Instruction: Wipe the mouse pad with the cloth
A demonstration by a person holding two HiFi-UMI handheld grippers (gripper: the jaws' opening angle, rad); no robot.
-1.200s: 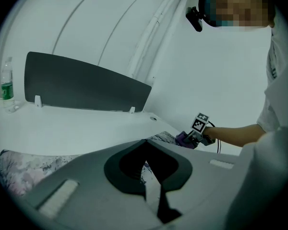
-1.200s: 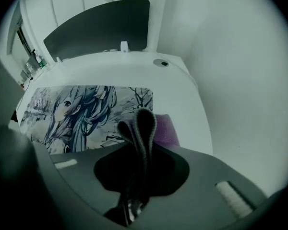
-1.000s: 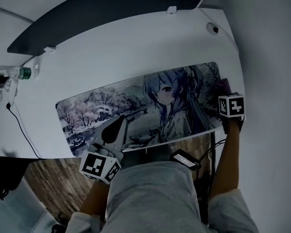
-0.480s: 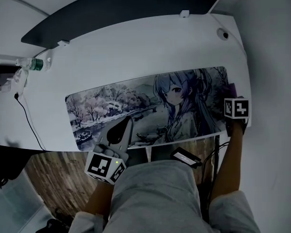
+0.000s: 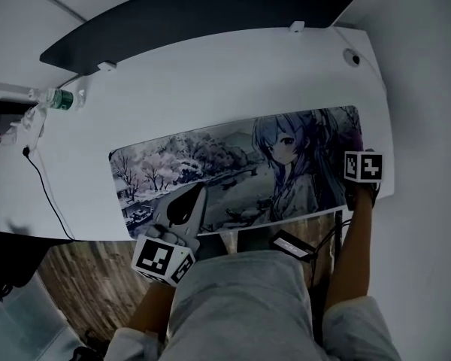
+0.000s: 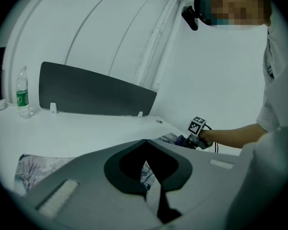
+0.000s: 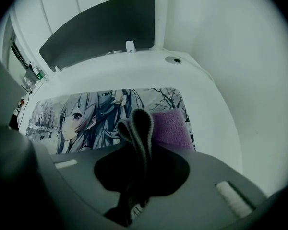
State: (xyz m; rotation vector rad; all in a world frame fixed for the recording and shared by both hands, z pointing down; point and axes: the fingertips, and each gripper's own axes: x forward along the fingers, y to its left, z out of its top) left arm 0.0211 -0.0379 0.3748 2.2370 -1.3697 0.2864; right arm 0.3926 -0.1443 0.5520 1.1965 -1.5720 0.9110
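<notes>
readable text: none | bottle [image 5: 56,98] label: too small to read

My cloth [image 7: 172,128] is showing purple with a grey folded edge; the mouse pad [image 5: 210,168] is flashing a blue-haired anime girl and grey-white trees; the desk [image 5: 210,89] is gleaming white.

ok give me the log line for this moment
left claw: shut, empty, at mouse pad near edge | right claw: shut on cloth | cloth: on right end of mouse pad
</notes>
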